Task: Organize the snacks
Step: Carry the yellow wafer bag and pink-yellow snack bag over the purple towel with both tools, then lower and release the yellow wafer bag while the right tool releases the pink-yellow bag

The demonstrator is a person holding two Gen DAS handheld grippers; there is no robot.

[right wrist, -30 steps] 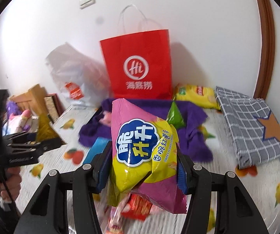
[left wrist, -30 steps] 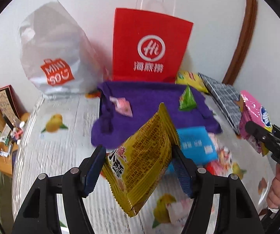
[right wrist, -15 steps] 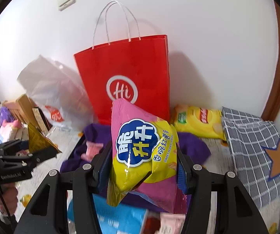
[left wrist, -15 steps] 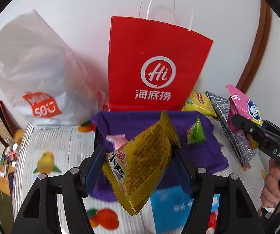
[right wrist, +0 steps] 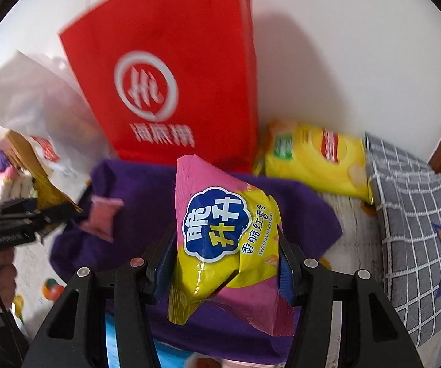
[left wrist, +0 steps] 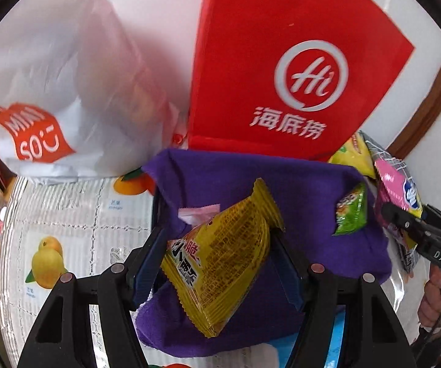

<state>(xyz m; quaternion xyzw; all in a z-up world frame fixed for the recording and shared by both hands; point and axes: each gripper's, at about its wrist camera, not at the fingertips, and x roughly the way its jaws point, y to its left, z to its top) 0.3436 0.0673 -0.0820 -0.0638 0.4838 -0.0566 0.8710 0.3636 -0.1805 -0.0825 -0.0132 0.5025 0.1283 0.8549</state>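
Observation:
My left gripper point(left wrist: 217, 263) is shut on a yellow snack packet point(left wrist: 220, 257), held above a purple cloth-lined box point(left wrist: 238, 178). My right gripper point(right wrist: 225, 263) is shut on a pink and yellow sweet potato sticks bag point(right wrist: 220, 233) over the same purple box point(right wrist: 140, 190). On the purple cloth lie a small pink packet point(left wrist: 199, 213), which also shows in the right wrist view point(right wrist: 102, 217), and a small green packet point(left wrist: 350, 214). The right gripper with its pink bag point(left wrist: 395, 187) shows at the right edge of the left wrist view, the left one point(right wrist: 21, 224) at the left edge of the right wrist view.
A red paper bag point(left wrist: 284, 70) stands against the wall right behind the box, a white plastic bag point(left wrist: 54, 92) to its left. A yellow chips bag point(right wrist: 315, 159) and a grey checked cushion point(right wrist: 416, 230) lie to the right. A fruit-print tablecloth point(left wrist: 67, 224) covers the table; a blue packet point(left wrist: 337, 340) lies near the front.
Both grippers have moved forward toward the red bag, still holding their packets. The purple box now lies directly under them, and the blue packet has dropped to the bottom of the views.

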